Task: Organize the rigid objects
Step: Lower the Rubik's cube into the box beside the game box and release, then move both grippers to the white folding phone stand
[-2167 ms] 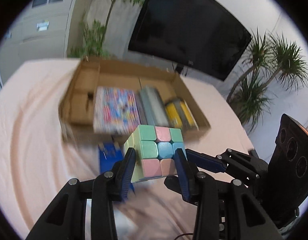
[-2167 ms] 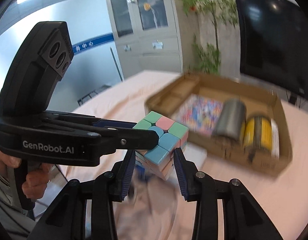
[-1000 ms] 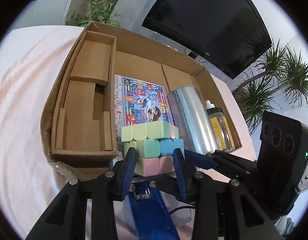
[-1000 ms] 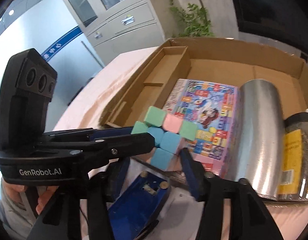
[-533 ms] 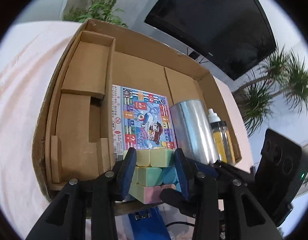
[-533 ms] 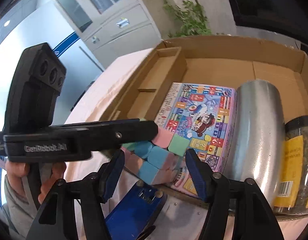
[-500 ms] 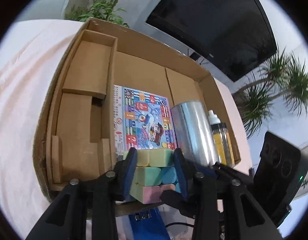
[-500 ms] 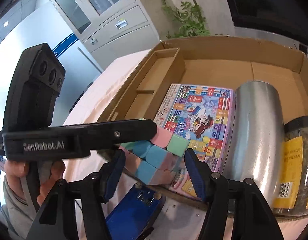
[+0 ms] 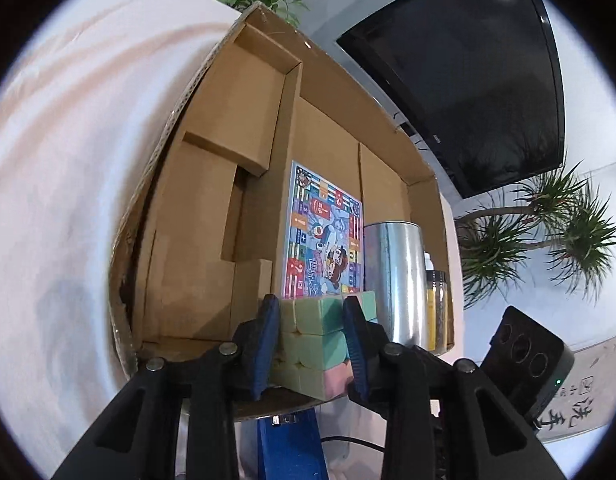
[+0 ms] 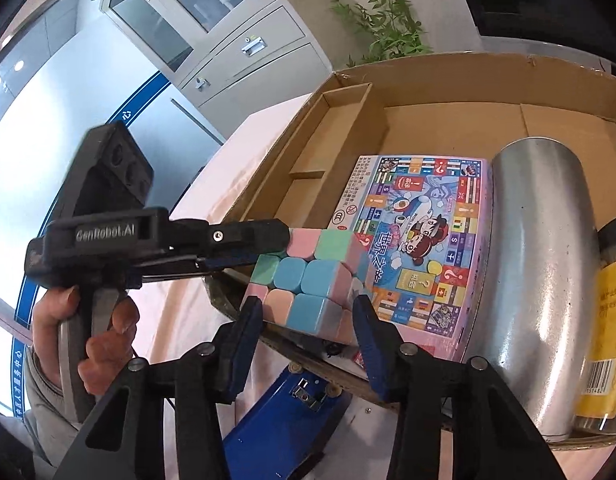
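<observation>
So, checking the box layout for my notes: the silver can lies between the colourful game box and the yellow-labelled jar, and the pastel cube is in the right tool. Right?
Not quite. The pastel cube is gripped by the left tool, as the left wrist view shows; the right tool only brackets it. The silver can does lie between the game box and the jar.

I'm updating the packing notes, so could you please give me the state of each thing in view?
Cube: scrambled, held over the box's near edge.
Left tongs: shut on cube.
Right tongs: just been closing around cube; contact unclear.
Box: open, partly filled.
Game: lying flat in box.
Can: on its side beside game.
Jar: on its side, at box's end.
</observation>
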Demonstrator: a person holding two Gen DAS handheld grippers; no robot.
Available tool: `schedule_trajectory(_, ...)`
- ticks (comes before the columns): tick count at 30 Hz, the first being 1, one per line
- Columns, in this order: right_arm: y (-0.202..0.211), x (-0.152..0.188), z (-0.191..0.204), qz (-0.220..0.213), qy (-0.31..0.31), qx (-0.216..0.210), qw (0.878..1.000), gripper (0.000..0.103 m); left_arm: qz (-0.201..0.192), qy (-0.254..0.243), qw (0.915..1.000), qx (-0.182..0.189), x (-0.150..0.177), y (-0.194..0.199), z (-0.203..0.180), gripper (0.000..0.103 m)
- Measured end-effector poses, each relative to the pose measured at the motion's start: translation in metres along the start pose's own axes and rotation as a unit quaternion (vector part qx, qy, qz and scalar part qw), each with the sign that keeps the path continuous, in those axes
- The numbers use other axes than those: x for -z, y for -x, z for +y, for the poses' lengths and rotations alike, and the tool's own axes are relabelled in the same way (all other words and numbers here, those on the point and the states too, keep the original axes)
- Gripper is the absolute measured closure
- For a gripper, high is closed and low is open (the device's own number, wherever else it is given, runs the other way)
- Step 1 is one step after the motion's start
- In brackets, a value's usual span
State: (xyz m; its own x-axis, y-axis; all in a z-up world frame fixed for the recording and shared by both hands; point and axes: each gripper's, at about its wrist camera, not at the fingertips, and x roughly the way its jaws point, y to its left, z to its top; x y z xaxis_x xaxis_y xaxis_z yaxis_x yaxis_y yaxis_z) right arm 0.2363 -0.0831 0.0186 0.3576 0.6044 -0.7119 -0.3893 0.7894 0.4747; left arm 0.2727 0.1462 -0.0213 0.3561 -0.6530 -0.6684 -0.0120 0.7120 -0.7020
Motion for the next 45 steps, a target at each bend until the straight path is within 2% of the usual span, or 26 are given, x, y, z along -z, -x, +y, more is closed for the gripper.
schedule_trajectory(6, -0.007, 0.002, 0.007, 0.01, -0.017, -0.011, 1.0, 0.058, -0.002, -0.015, 0.9997, -0.021, 0.005, 0.004, -0.008, 0.071)
schedule_trajectory(10, -0.016, 0.006, 0.017, 0.029, -0.008, 0.006, 1.0, 0.056, 0.011, -0.021, 0.9995, -0.024, 0.012, 0.004, -0.012, 0.071)
schedule_trajectory(14, -0.02, 0.007, 0.009, 0.037, -0.033, -0.01, 0.999, 0.056, 0.01, -0.024, 0.9993, -0.027, 0.016, 0.004, -0.014, 0.071)
schedule_trajectory(16, -0.017, 0.006, 0.011, 0.037, -0.032, -0.004, 0.999, 0.056, 0.001, -0.025, 0.9989, -0.039, 0.018, 0.009, -0.016, 0.074)
schedule_trajectory(17, -0.013, 0.006, 0.014, 0.035, -0.028, 0.004, 0.999, 0.056, -0.013, -0.033, 0.9986, -0.04, 0.02, 0.016, -0.018, 0.074)
schedule_trajectory(18, -0.006, 0.007, 0.02, 0.026, -0.016, 0.017, 0.999, 0.051, -0.039, -0.051, 0.997, -0.043, 0.025, 0.026, -0.023, 0.074)
schedule_trajectory(19, 0.003, 0.008, 0.026, 0.015, 0.0, 0.029, 0.999, 0.032, -0.068, -0.08, 0.9925, -0.063, 0.032, 0.039, -0.031, 0.071)
schedule_trajectory(20, 0.019, 0.013, 0.034, -0.01, 0.026, 0.052, 0.998, 0.02, -0.095, -0.109, 0.9856, -0.088, 0.04, 0.05, -0.039, 0.067)
schedule_trajectory(21, 0.032, 0.019, 0.039, -0.032, 0.04, 0.07, 0.996, 0.0, -0.13, -0.144, 0.9737, -0.12, 0.053, 0.064, -0.05, 0.05)
schedule_trajectory(22, 0.046, 0.027, 0.042, -0.052, 0.054, 0.087, 0.993, 0.0, -0.155, -0.168, 0.9629, -0.144, 0.065, 0.073, -0.057, 0.02)
schedule_trajectory(23, 0.056, 0.036, 0.041, -0.062, 0.058, 0.101, 0.991, 0.0, -0.185, -0.195, 0.9482, -0.17, 0.079, 0.083, -0.064, 0.011)
schedule_trajectory(24, 0.063, 0.048, 0.037, -0.065, 0.053, 0.113, 0.99, 0.0, -0.209, -0.221, 0.9338, -0.189, 0.095, 0.089, -0.07, 0.008)
schedule_trajectory(25, 0.066, 0.058, 0.032, -0.06, 0.039, 0.12, 0.99, 0.0, -0.213, -0.233, 0.9275, -0.201, 0.104, 0.09, -0.073, 0.008)
schedule_trajectory(26, 0.066, 0.071, 0.024, -0.047, 0.016, 0.122, 0.991, 0.0, -0.201, -0.24, 0.926, -0.212, 0.114, 0.087, -0.073, 0.008)
schedule_trajectory(27, 0.061, 0.087, 0.014, -0.022, -0.011, 0.114, 0.993, 0.0, -0.184, -0.239, 0.9293, -0.212, 0.12, 0.083, -0.07, 0.008)
schedule_trajectory(29, 0.052, 0.106, -0.001, 0.007, -0.052, 0.101, 0.994, 0.009, -0.141, -0.222, 0.944, -0.199, 0.134, 0.066, -0.063, 0.008)
schedule_trajectory(30, 0.048, 0.114, -0.007, 0.017, -0.069, 0.101, 0.992, 0.019, -0.121, -0.217, 0.9502, -0.189, 0.139, 0.057, -0.062, 0.008)
schedule_trajectory(31, 0.046, 0.119, -0.009, 0.023, -0.074, 0.103, 0.992, 0.027, -0.102, -0.209, 0.9568, -0.174, 0.145, 0.049, -0.06, 0.008)
schedule_trajectory(33, 0.048, 0.124, -0.005, 0.022, -0.066, 0.109, 0.992, 0.032, -0.082, -0.198, 0.9656, -0.148, 0.154, 0.039, -0.06, 0.009)
schedule_trajectory(36, 0.065, 0.131, 0.006, 0.025, -0.033, 0.095, 0.995, 0.032, -0.067, -0.194, 0.9696, -0.132, 0.161, 0.03, -0.067, 0.014)
schedule_trajectory(38, 0.075, 0.143, 0.014, 0.052, 0.0, 0.087, 0.995, 0.032, -0.074, -0.202, 0.9685, -0.125, 0.166, 0.032, -0.074, 0.014)
schedule_trajectory(40, 0.088, 0.164, 0.024, 0.09, 0.057, 0.088, 0.99, 0.032, -0.083, -0.208, 0.9674, -0.118, 0.172, 0.035, -0.08, 0.014)
schedule_trajectory(42, 0.102, 0.189, 0.033, 0.121, 0.119, 0.092, 0.981, 0.032, -0.085, -0.212, 0.9671, -0.112, 0.178, 0.038, -0.082, 0.014)
schedule_trajectory(44, 0.111, 0.202, 0.033, 0.128, 0.146, 0.11, 0.975, 0.032, -0.078, -0.209, 0.9685, -0.111, 0.18, 0.031, -0.084, 0.014)
schedule_trajectory(45, 0.115, 0.202, 0.026, 0.124, 0.137, 0.119, 0.976, 0.032, -0.072, -0.205, 0.9695, -0.113, 0.181, 0.026, -0.084, 0.014)
